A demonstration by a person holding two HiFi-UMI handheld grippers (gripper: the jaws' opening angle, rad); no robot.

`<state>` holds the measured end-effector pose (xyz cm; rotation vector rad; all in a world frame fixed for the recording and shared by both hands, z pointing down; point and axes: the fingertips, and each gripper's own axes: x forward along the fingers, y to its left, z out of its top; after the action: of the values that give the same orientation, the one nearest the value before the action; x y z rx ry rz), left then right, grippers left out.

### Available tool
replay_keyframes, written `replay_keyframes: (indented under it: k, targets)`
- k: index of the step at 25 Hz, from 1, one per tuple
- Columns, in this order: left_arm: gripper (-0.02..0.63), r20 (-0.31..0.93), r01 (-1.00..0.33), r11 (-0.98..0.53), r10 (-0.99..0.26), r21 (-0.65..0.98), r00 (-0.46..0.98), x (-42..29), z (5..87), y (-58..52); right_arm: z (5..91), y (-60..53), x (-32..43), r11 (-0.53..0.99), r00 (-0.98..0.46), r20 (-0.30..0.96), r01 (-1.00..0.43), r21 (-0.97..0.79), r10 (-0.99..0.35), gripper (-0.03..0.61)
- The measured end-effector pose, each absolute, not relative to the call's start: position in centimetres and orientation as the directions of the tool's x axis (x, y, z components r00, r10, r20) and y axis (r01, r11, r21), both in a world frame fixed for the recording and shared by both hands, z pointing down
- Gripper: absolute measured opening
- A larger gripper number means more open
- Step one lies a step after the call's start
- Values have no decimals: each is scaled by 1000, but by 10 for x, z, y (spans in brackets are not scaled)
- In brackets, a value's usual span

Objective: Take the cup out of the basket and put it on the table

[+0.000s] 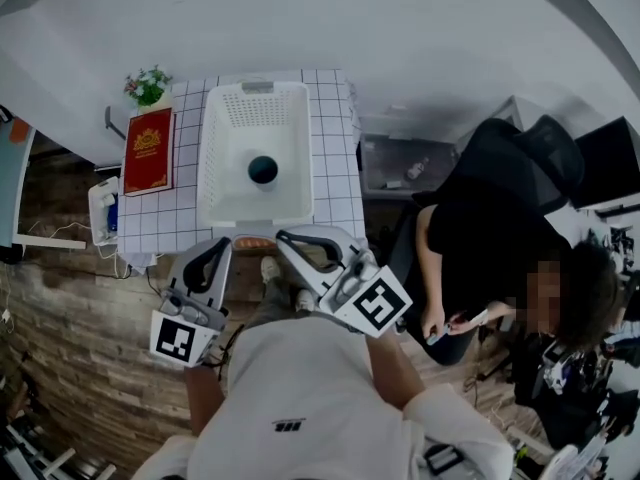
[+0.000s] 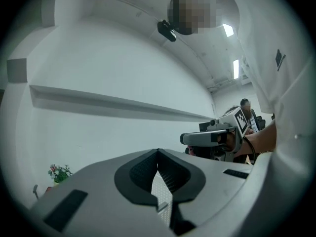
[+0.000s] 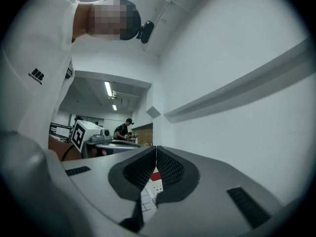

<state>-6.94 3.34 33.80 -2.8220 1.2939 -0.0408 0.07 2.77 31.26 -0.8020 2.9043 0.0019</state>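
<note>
A dark cup point(image 1: 263, 170) stands inside the white plastic basket point(image 1: 225, 158) on the white gridded table point(image 1: 335, 148). Both grippers hover at the table's near edge, short of the basket. My left gripper point(image 1: 228, 244) is shut with nothing in it, and its fingertips meet in its own view point(image 2: 158, 152). My right gripper point(image 1: 283, 236) is also shut and empty, with its tips touching point(image 3: 156, 149). Each gripper view points up at the wall, so neither shows the cup. The right gripper point(image 2: 212, 137) appears in the left gripper view.
A red book point(image 1: 148, 150) lies left of the basket, with a small potted plant point(image 1: 148, 86) behind it. A person in black point(image 1: 490, 258) sits to the right, near a low shelf point(image 1: 400, 163). A white box point(image 1: 103, 211) sits off the table's left side.
</note>
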Motion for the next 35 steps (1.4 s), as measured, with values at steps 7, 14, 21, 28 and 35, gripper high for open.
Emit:
replay_keyframes:
  k: [7, 14, 21, 28, 35]
  targets:
    - [11, 29, -724, -689, -724, -31, 689, -82, 349, -15, 326, -17, -15, 828, -825, -81, -560, -23, -560, 12]
    - [11, 53, -679, -734, -678, -7, 733, -94, 362, -51, 341, -52, -35, 794, -794, -19, -608, 12, -607, 12]
    - [11, 68, -640, -768, -638, 13, 767, -98, 372, -78, 380, -74, -38, 780, -735, 265, -606, 156, -624, 12]
    - [11, 94, -643, -766, -639, 18, 764, -94, 383, -102, 398, -103, -37, 790, -713, 346, -581, 196, -610, 12]
    - [9, 140, -670, -742, -662, 14, 736, -91, 399, -124, 417, -126, -37, 822, -725, 396, -541, 179, -563, 14]
